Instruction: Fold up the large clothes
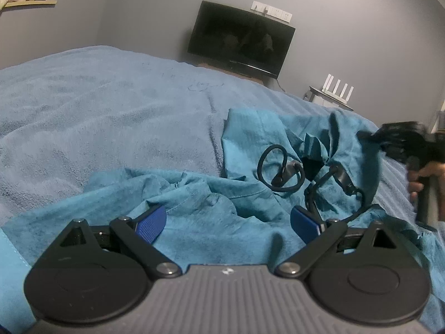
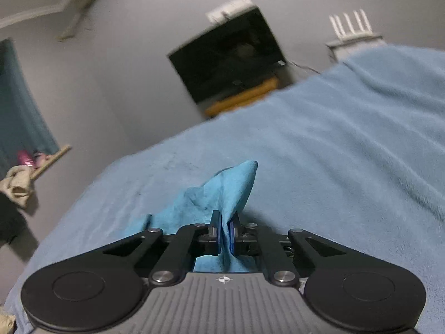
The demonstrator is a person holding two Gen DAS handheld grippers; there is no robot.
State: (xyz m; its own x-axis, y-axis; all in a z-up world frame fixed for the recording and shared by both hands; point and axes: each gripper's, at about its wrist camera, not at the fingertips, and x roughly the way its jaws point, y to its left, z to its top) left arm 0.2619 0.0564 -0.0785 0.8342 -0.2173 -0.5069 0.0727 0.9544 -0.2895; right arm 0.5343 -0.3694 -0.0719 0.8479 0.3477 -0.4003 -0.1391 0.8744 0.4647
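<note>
Pinching a corner of the teal garment (image 2: 222,194) crumpled on the bed (image 2: 333,153), the right gripper (image 2: 225,233) has its fingers clamped; the left gripper (image 1: 228,222) hangs fingers apart above the garment. The black cord (image 1: 281,172) on the garment could snag.

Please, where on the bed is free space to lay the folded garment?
Free: the light blue blanket between the teal garment and the television. Crowded: near the left gripper, where the garment lies bunched under a black cable.

Left tongs (image 1: 228,222) gape wide; right tongs (image 2: 225,235) pinched shut, apparently on cloth
</note>
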